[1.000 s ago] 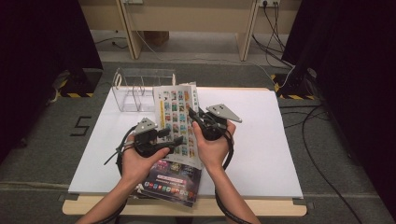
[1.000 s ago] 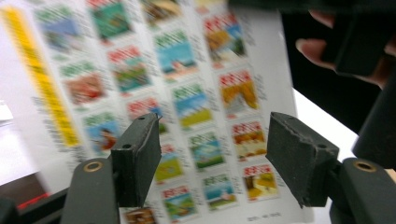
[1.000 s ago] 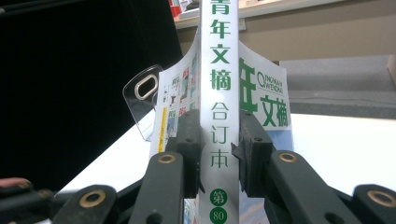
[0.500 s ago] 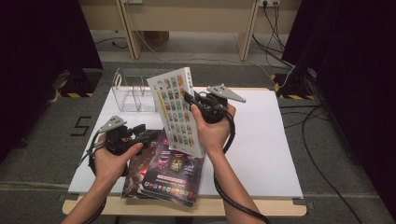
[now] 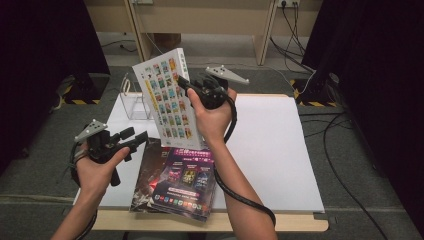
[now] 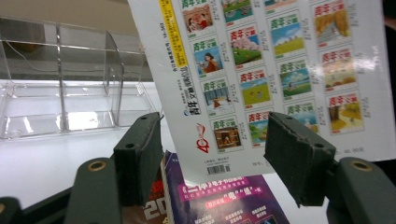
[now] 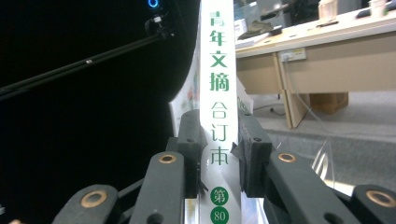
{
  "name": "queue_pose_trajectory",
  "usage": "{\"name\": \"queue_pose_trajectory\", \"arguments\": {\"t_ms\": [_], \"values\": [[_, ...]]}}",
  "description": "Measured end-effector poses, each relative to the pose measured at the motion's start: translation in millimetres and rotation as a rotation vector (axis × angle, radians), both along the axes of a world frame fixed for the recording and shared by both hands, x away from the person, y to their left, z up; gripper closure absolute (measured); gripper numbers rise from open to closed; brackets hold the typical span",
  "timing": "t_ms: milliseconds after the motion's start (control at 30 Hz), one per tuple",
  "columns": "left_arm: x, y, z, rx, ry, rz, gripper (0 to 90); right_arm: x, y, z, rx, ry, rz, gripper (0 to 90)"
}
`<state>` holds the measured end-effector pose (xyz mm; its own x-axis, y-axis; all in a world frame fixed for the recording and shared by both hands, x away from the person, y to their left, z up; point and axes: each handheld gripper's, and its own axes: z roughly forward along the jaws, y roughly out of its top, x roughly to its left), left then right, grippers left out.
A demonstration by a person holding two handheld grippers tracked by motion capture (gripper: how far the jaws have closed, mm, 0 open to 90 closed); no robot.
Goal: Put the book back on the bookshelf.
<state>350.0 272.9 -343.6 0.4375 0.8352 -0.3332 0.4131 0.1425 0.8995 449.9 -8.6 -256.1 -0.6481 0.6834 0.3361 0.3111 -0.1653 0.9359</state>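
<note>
My right gripper (image 5: 184, 86) is shut on the spine edge of a white book (image 5: 165, 95) with a grid of small cover pictures, and holds it upright above the table. In the right gripper view both pads (image 7: 250, 140) press on the book's spine (image 7: 218, 70), with the gripper (image 7: 219, 140) pointing up. My left gripper (image 5: 137, 140) hovers low at the table's left front, open, with nothing between its fingers. In the left gripper view the gripper (image 6: 217, 158) faces the raised book (image 6: 280, 60) from a distance. A purple magazine (image 5: 186, 181) lies on a dark one (image 5: 149, 175) beneath.
A clear acrylic organizer (image 5: 134, 102) (image 6: 70, 93) with dividers stands at the back left of the white table top (image 5: 270, 145). Cables (image 5: 330, 125) trail on the floor to the right. Wooden desk legs (image 5: 262, 35) stand beyond the table.
My right gripper has lifted the white book off the table and stood it upright. My left gripper has drawn away from the book to the left front.
</note>
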Motion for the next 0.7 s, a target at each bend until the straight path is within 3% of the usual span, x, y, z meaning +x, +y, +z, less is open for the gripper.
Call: {"name": "queue_pose_trajectory", "arguments": {"t_ms": [200, 233, 300, 333, 433, 500, 700], "values": [[5.6, -0.3, -4.6, -0.003, 0.021, 0.0, 35.6, 11.8, 11.7, -10.5, -0.021, -0.044, -0.041, 74.3], [6.9, -0.8, -6.0, -0.003, 0.025, -0.001, 35.6, 14.4, 14.2, -19.8, -0.038, -0.049, -0.055, 74.3], [9.0, -3.0, -8.9, 0.002, 0.027, -0.001, 35.7, 15.8, 15.1, -23.9, -0.041, -0.057, -0.064, 74.3], [9.5, -4.6, -10.3, 0.007, 0.029, -0.003, 35.7, 16.6, 16.8, -35.9, -0.062, -0.053, -0.082, 74.3], [10.6, -9.4, -14.2, 0.016, 0.039, -0.017, 35.7, 16.3, 16.7, -45.9, -0.08, -0.056, -0.091, 74.3], [12.1, -12.1, -17.0, 0.022, 0.045, -0.021, 35.7, 10.8, 17.8, -57.0, -0.099, -0.061, -0.096, 74.2], [12.4, -18.0, -20.5, 0.039, 0.05, -0.028, 35.7, -5.5, 14.7, -62.3, -0.12, -0.118, -0.105, 74.0]]}}
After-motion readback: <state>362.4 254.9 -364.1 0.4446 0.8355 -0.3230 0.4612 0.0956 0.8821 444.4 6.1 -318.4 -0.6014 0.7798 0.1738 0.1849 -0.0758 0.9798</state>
